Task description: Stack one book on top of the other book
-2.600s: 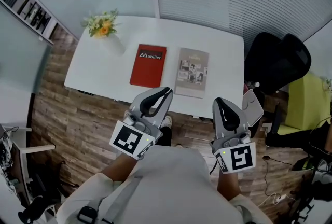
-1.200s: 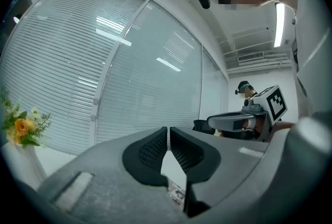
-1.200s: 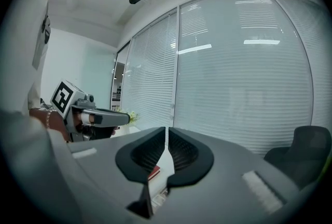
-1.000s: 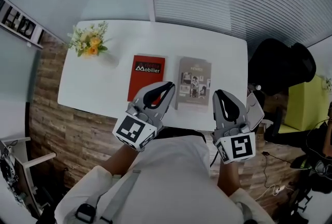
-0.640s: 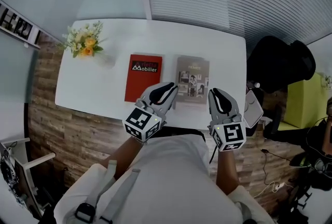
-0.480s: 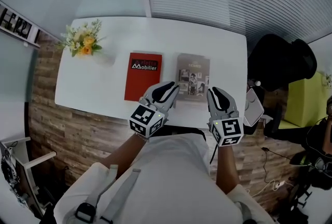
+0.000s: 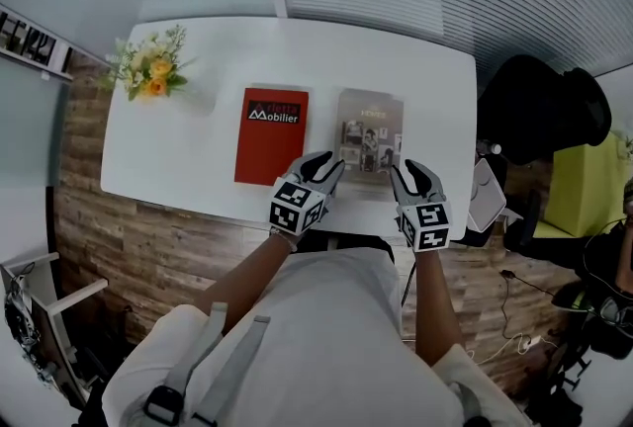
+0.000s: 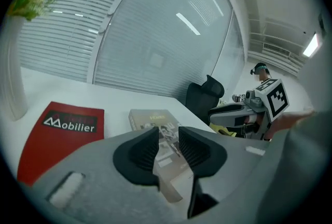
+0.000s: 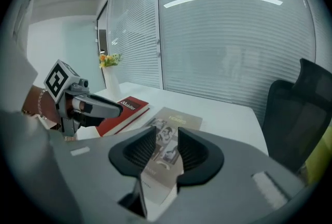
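Two books lie flat, side by side, on the white table (image 7: pixel 198 158): a red one (image 7: pixel 271 135) on the left and a grey-tan one with photos (image 7: pixel 369 143) on the right. My left gripper (image 7: pixel 329 164) hovers at the tan book's near left corner, and my right gripper (image 7: pixel 404 172) at its near right corner. Both pairs of jaws have just been opening and now stand open, with nothing gripped. In the left gripper view, the tan book (image 8: pixel 153 118) shows through the gap of the left gripper (image 8: pixel 168 141), with the red book (image 8: pixel 59 135) to its left. The right gripper view shows the tan book (image 9: pixel 176 116) beyond the right gripper (image 9: pixel 167 148).
A vase of yellow flowers (image 7: pixel 148 74) stands at the table's far left corner. A black office chair (image 7: pixel 539 109) sits off the table's right end. Slatted blinds run behind the table. Wooden floor shows to the left and below the near table edge.
Both grippers have dropped and moved forward from above my chest to the table's near edge, at the tan book. Their jaws went from shut to open.
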`<state>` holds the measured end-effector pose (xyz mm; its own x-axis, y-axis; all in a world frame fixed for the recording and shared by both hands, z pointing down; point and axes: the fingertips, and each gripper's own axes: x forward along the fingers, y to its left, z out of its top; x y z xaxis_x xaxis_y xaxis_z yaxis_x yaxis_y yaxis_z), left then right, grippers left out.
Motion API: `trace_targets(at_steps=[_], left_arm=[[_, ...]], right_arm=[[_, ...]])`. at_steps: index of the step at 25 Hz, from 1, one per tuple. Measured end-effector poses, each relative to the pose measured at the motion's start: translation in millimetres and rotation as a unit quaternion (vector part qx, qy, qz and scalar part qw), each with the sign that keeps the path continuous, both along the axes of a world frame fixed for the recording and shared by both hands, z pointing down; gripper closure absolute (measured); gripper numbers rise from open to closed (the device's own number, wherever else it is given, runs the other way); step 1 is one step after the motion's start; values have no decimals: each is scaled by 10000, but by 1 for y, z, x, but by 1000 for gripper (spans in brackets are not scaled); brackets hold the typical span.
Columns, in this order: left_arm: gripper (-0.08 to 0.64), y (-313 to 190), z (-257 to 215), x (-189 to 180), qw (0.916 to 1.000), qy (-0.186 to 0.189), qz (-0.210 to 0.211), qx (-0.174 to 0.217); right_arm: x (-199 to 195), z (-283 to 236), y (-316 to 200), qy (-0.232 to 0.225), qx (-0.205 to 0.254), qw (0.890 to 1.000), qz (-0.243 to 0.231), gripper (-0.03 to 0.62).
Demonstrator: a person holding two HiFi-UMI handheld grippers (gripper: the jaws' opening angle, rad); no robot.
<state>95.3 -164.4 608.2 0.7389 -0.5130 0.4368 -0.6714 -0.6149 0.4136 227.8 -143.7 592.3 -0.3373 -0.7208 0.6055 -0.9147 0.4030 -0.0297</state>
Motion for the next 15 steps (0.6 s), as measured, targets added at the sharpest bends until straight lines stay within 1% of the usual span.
trace_targets(at_steps=[3, 5, 8, 9, 10, 12, 15], left_arm=[[433, 3, 25, 5, 9995, -13, 13, -328], [411, 5, 38, 8, 9988, -55, 60, -482], [350, 8, 56, 14, 9972, -93, 120, -734], [336, 8, 61, 15, 9967, -102, 120, -801], [328, 8, 65, 16, 9961, -109, 119, -863], [310, 10, 73, 19, 9949, -117, 115, -996], [305, 13, 85, 21, 9927, -118, 78, -1199]], right_arm=[[6, 27, 3, -35, -308, 9995, 29, 435], [10, 44, 4, -116, -506, 9986, 88, 417], [14, 66, 7, -391, -798, 9958, 206, 391], [14, 72, 9, -481, -896, 9946, 229, 370], [15, 78, 10, -539, -982, 9934, 243, 346], [16, 88, 12, -591, -1113, 9917, 262, 331], [17, 99, 16, -699, -1253, 9892, 304, 321]])
